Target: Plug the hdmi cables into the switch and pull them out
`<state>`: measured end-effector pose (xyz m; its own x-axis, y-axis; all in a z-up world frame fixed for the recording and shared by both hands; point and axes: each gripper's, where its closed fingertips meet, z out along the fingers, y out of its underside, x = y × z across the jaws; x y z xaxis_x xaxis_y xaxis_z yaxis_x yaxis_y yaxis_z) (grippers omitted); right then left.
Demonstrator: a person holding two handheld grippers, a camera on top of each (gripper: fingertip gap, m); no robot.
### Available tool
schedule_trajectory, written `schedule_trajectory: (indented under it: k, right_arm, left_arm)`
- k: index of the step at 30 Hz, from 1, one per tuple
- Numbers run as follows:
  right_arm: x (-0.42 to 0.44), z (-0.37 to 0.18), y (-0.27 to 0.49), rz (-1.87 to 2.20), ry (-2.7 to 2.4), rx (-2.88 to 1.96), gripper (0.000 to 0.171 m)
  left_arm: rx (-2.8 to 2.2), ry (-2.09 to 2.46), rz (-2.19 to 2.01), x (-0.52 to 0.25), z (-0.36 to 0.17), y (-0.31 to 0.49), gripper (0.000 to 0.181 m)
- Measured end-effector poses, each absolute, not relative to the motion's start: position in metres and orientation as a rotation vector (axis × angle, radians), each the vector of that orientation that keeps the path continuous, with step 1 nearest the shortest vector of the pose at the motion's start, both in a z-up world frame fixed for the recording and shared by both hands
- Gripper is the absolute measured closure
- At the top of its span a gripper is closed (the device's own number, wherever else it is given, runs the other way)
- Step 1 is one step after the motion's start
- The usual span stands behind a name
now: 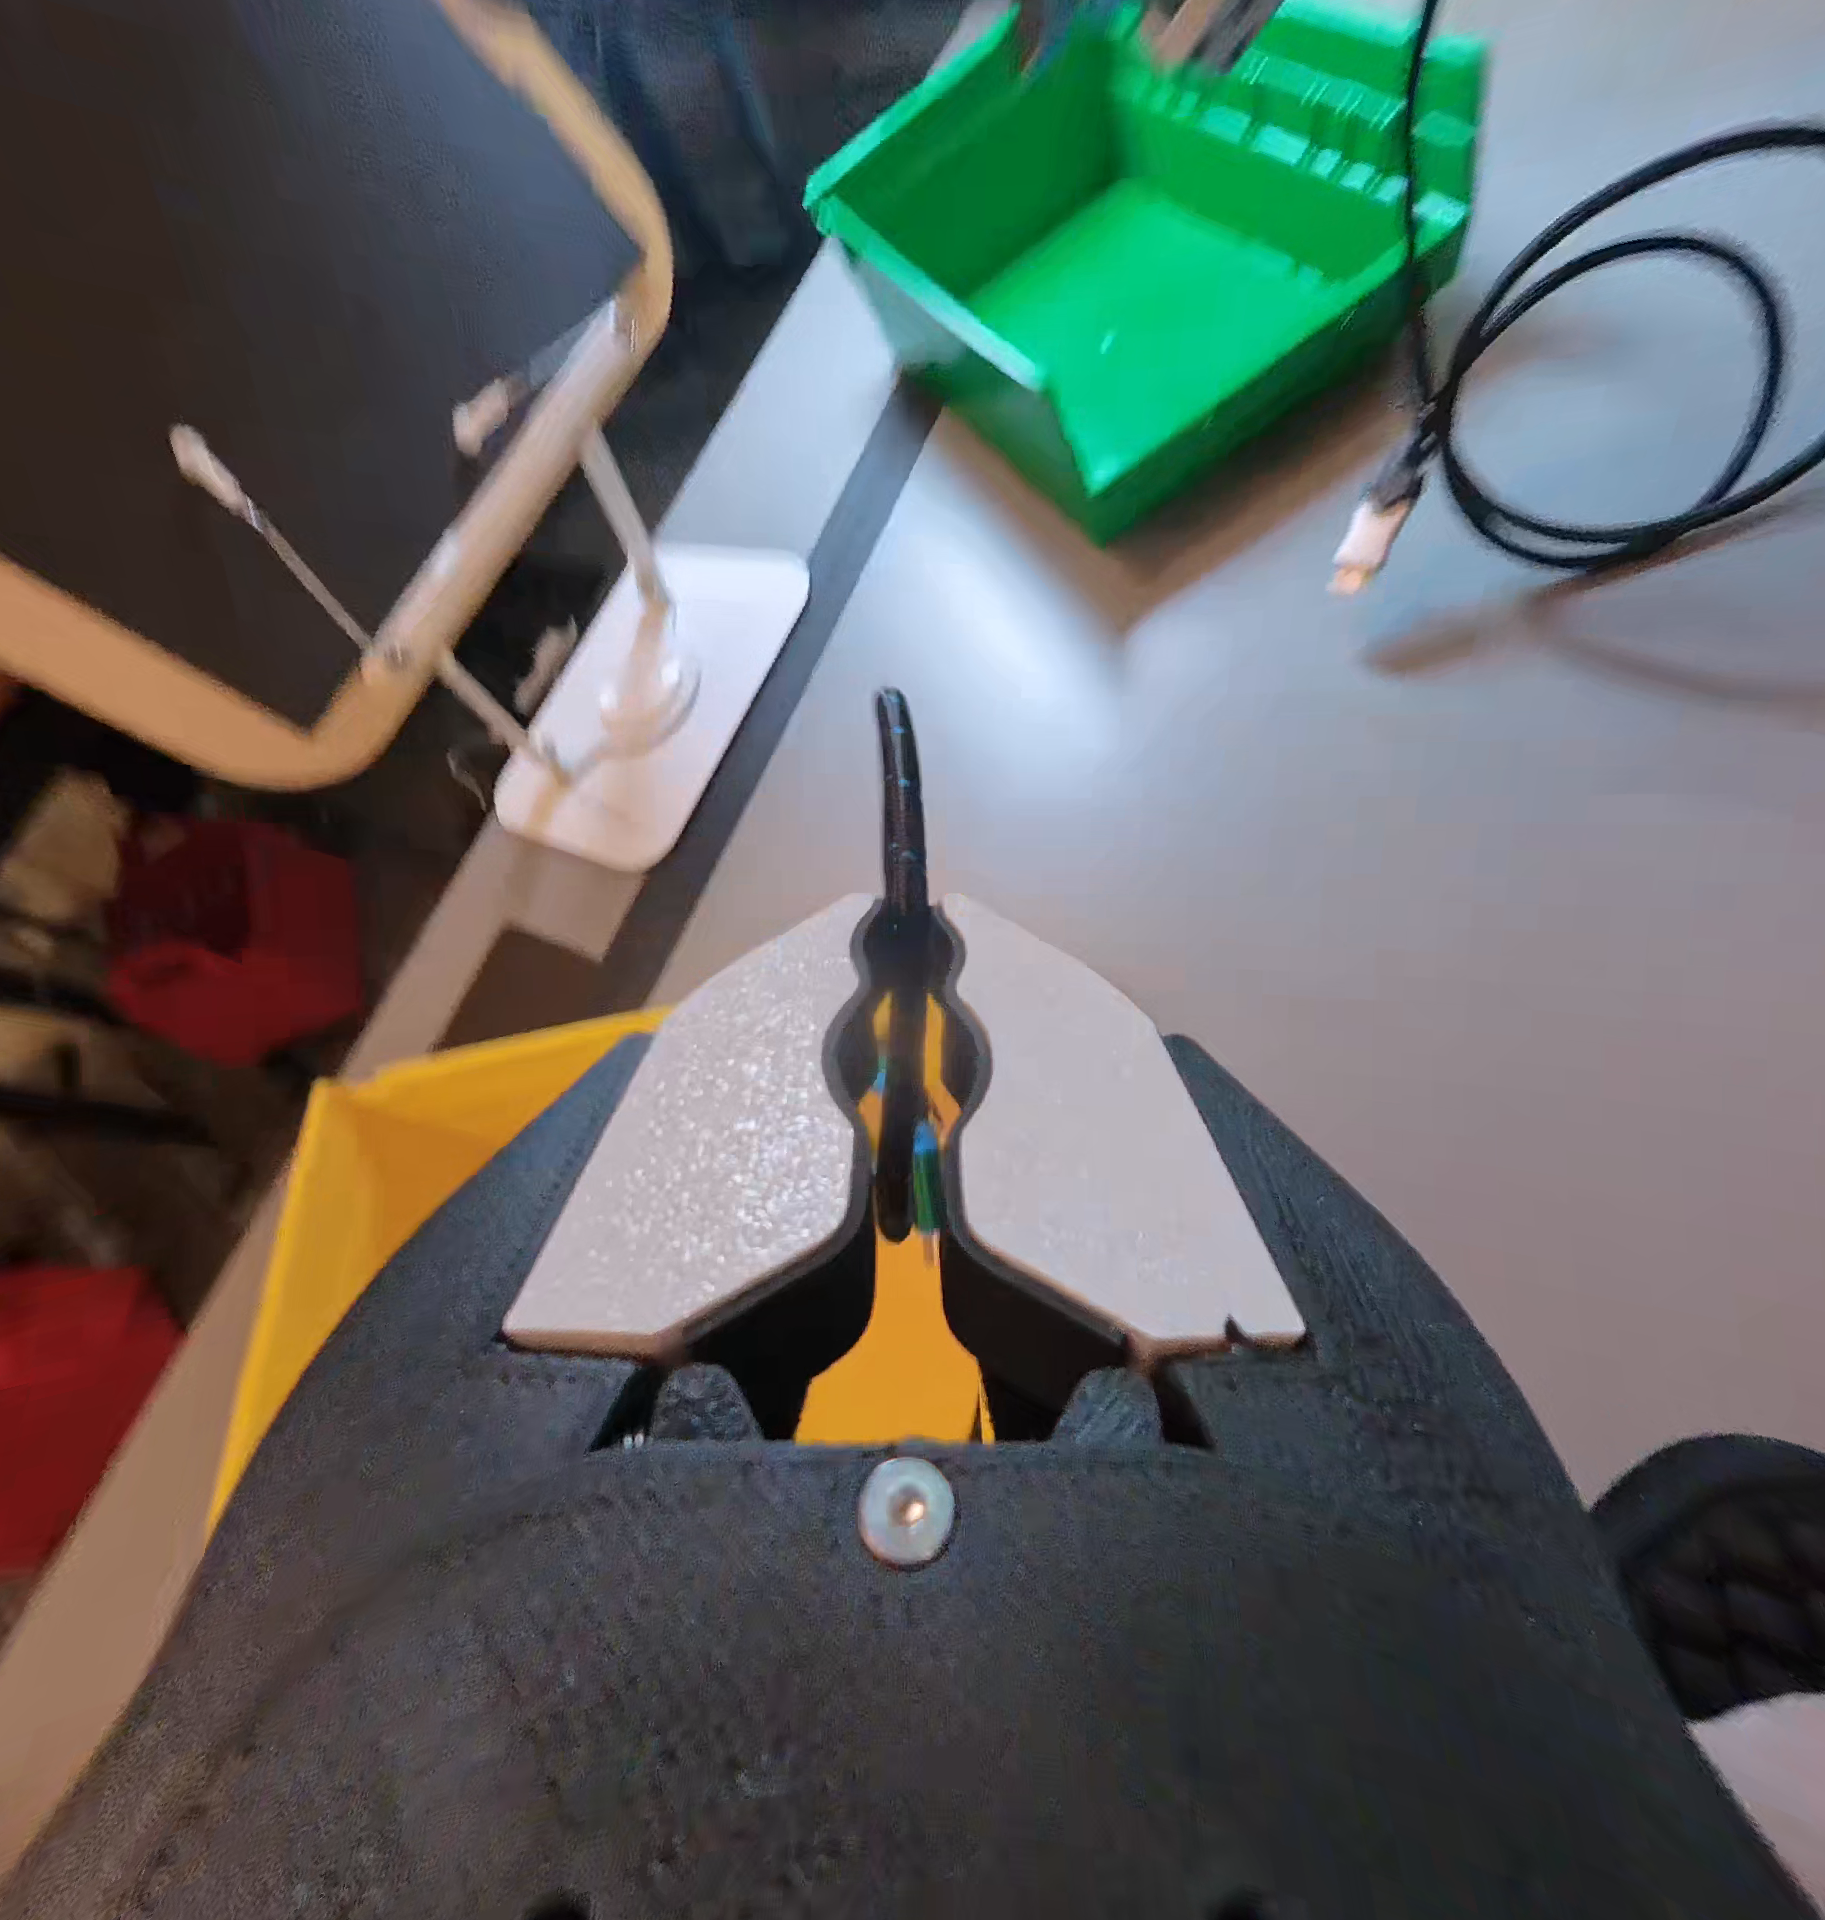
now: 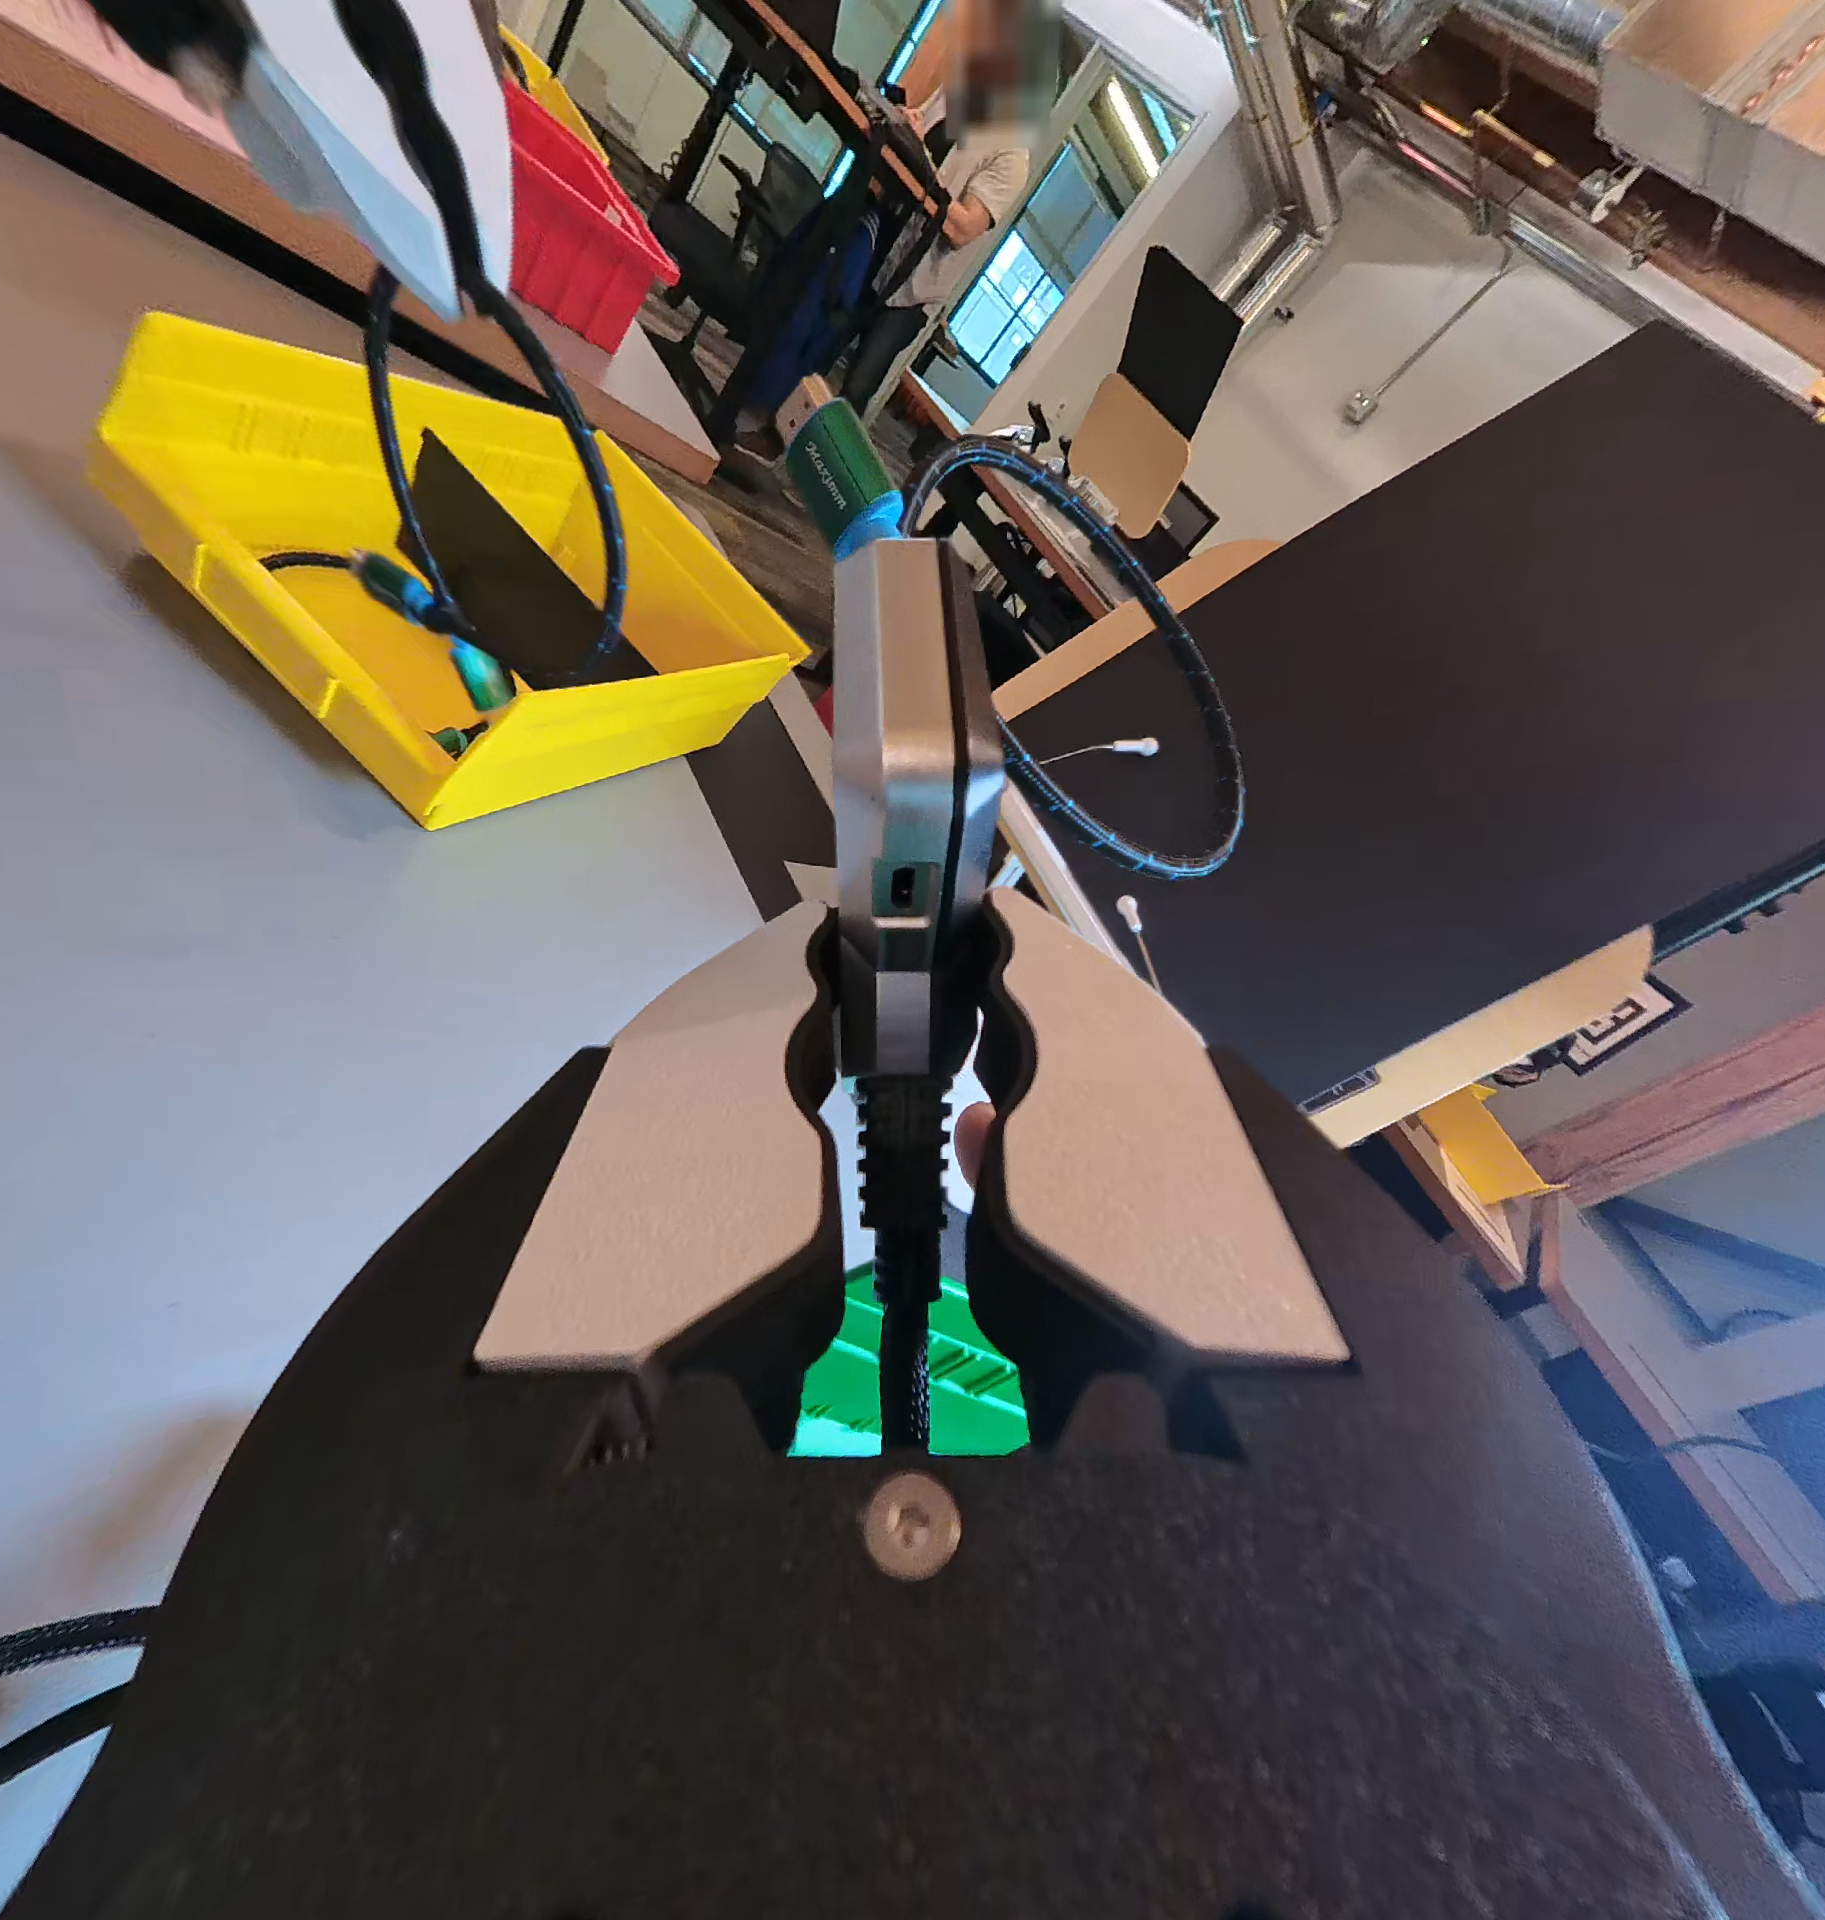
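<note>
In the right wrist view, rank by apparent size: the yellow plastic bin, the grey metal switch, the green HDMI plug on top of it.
1. Yellow plastic bin
2. Grey metal switch, though nearer the camera
3. Green HDMI plug

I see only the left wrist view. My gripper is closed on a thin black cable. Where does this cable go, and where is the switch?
Observer: The switch, a flat grey box, is clamped in the right gripper, held above the table.
Operator: Is a cable already plugged in it?
Observer: Yes. A green HDMI plug sits in its far end, and its braided black-and-blue cable loops out to the right.
Operator: And the cable in my left gripper?
Observer: In the right wrist view it hangs from the left gripper down into the yellow bin, where more green plugs lie.
</note>
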<state>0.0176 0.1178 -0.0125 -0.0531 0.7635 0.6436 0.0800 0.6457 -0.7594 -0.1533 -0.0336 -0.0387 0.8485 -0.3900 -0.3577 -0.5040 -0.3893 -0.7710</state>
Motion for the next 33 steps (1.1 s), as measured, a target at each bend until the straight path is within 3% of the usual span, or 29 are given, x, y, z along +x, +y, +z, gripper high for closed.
schedule_trajectory:
  k: [8,17,21,26,33]
  right_arm:
    - [0.027,-0.002,0.131,0.632,-1.485,-0.745,0.148]
    - [0.036,0.003,0.141,0.598,-1.465,-0.759,0.148]
    - [0.039,0.006,0.144,0.604,-1.449,-0.760,0.148]
    - [0.040,0.007,0.147,0.608,-1.437,-0.767,0.148]
    - [0.040,0.008,0.144,0.595,-1.445,-0.760,0.148]
  left_arm:
    - [-1.810,0.815,-0.129,-0.066,-0.020,-0.011,0.175]
    - [-2.218,0.624,-0.376,-0.069,-0.157,0.063,0.174]
    - [-2.263,0.620,-0.080,-0.096,-0.163,0.070,0.154]
    - [-2.201,0.830,-0.283,-0.031,-0.158,0.053,0.151]
    - [-2.441,1.099,-0.419,0.028,-0.252,0.038,0.135]
